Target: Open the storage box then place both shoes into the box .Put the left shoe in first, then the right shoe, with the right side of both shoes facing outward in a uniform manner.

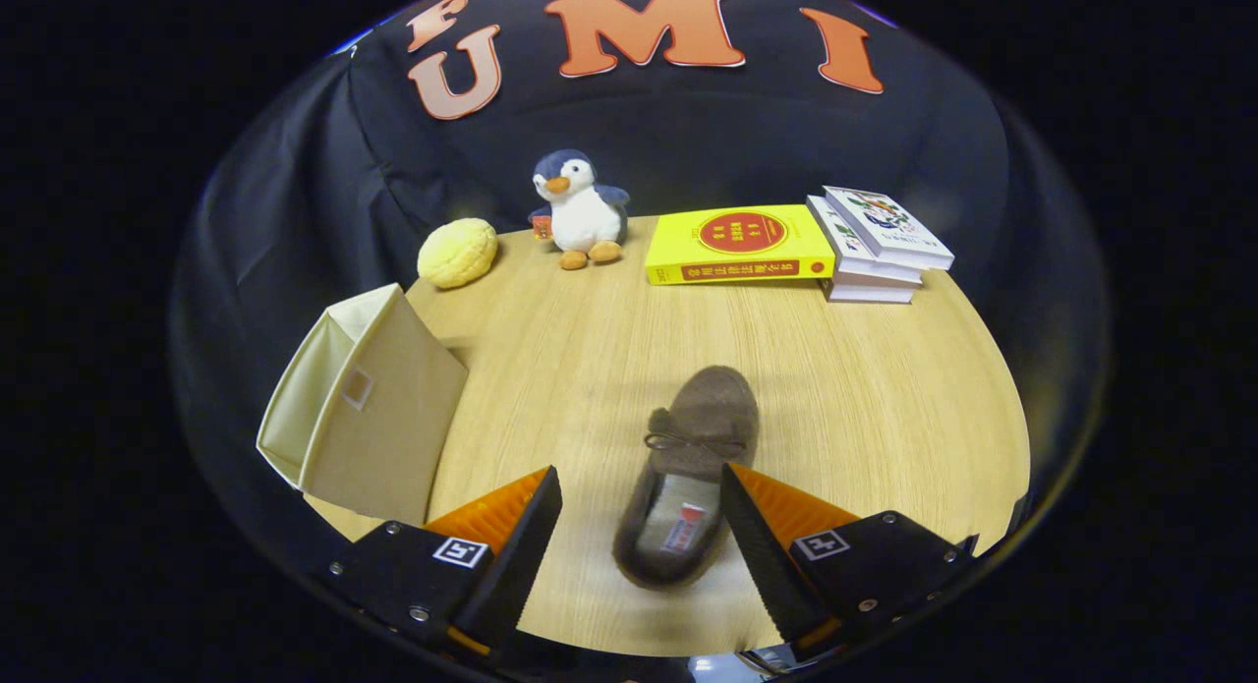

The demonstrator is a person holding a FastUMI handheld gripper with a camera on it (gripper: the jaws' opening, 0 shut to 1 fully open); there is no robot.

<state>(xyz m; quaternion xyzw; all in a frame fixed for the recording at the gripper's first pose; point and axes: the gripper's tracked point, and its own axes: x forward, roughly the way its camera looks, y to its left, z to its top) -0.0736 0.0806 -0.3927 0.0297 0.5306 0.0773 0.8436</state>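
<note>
A brown fuzzy slipper (pixel 693 467) with a small bow lies on the wooden table (pixel 865 398), toe pointing away from me. Its heel end sits between my two fingers, nearer the right one. My gripper (pixel 641 486) is open, hovering above the slipper, and neither finger presses on it. A cream fabric storage box (pixel 364 408) stands to the left of the fingers, its open mouth facing left and away from the slipper. I see just this one slipper.
At the table's back stand a plush penguin (pixel 580 209), a round yellow bun-like toy (pixel 457 253), a yellow book (pixel 739 243) and a small stack of books (pixel 878 246). The black cloth wall rises behind them.
</note>
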